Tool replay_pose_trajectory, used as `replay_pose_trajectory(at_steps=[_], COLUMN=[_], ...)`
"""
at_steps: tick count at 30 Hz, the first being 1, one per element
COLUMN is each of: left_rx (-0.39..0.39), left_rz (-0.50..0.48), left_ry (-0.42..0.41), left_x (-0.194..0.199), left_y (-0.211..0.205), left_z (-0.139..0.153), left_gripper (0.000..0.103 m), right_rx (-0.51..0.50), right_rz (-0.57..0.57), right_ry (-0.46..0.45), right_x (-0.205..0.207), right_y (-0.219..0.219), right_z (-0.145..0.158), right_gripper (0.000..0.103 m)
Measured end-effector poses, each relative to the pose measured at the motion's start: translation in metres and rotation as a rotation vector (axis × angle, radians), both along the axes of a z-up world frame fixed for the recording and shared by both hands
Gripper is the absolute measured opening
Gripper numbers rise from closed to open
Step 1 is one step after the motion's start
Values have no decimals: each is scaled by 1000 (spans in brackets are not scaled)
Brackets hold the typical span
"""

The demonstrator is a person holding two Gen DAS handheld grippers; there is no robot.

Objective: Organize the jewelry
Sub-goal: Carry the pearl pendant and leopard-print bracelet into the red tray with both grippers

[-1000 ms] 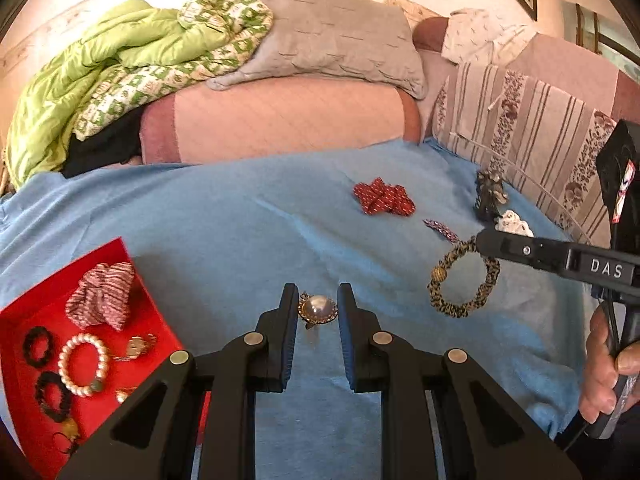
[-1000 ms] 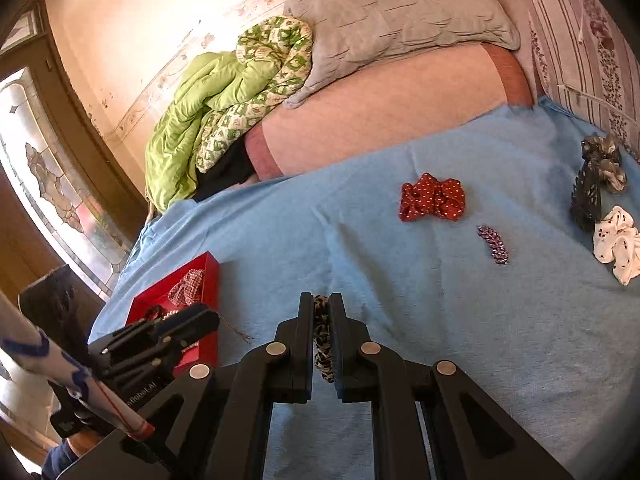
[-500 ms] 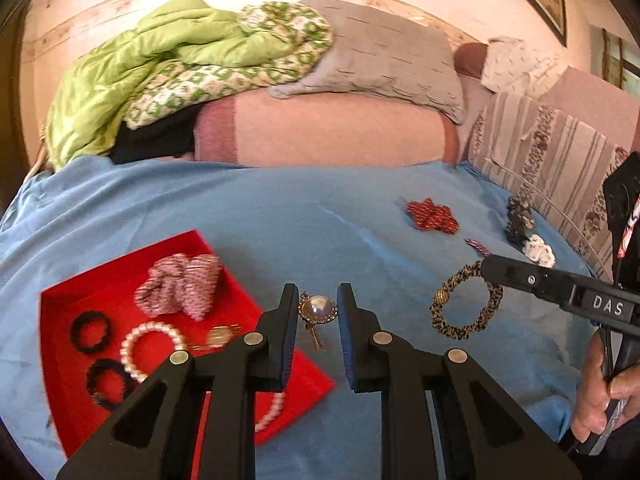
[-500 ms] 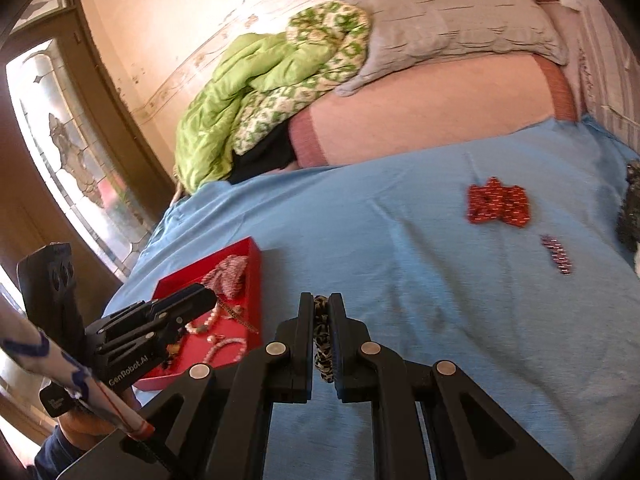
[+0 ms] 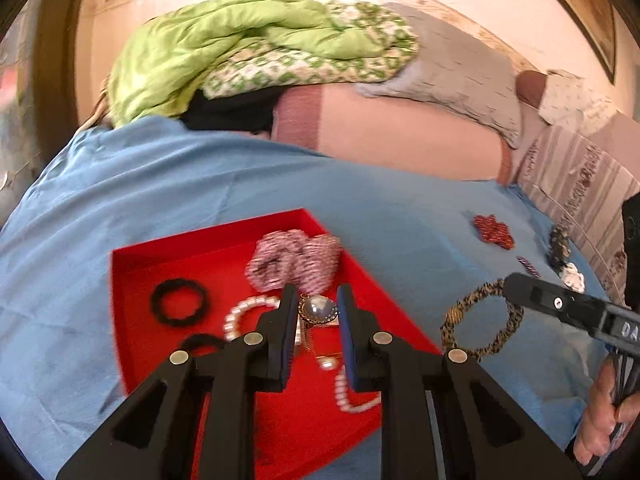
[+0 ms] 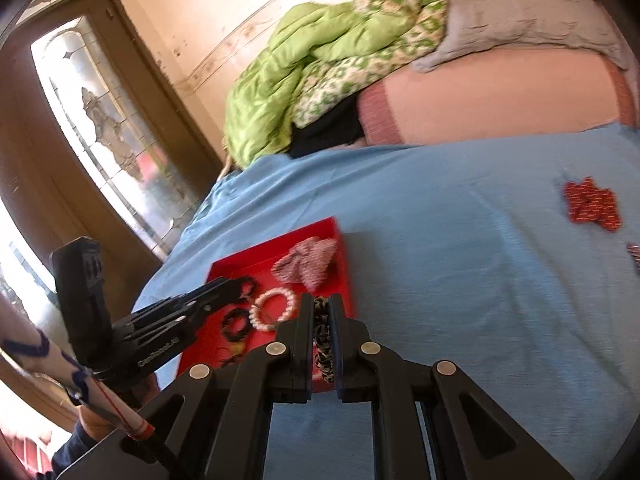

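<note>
My left gripper is shut on a round pearl brooch with a gold chain and holds it above the red tray. The tray holds a pink striped scrunchie, a pearl bracelet and black hair ties. My right gripper is shut on a leopard-print scrunchie, seen as a ring in the left wrist view, at the tray's right edge. The left gripper also shows in the right wrist view, over the tray.
On the blue bedsheet lie a red bow, a small striped clip, a dark clip and a white item. A green quilt and pillows are piled behind. A glass door stands at left.
Both grippers have moved left toward the red tray with their items. The left gripper now hangs over the tray; the right one has reached its right edge.
</note>
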State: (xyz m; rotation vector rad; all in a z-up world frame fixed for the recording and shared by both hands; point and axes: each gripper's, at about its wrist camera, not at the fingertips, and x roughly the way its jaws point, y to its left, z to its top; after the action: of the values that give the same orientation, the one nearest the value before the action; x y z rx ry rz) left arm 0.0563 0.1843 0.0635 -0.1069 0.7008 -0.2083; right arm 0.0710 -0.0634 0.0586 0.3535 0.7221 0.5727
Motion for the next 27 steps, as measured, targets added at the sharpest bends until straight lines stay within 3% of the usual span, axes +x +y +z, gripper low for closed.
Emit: replay_pose_trajectory(at_steps=[13,19,27], left_rx=[-1,-3,42], left_rz=[81,58,-23], left_ry=[82,133,191], left_x=[2,7,7], left_y=[38,32,9], left_z=[-19,-31,-47], left_gripper=[19,19,19], right_rx=[28,-5,-50], right_rz=[177,171,91], right_ry=[86,140,147], right_x=[8,18,27], right_y=[91,91,74], right_z=[-30,-54,-62], right_gripper=[10,10,10])
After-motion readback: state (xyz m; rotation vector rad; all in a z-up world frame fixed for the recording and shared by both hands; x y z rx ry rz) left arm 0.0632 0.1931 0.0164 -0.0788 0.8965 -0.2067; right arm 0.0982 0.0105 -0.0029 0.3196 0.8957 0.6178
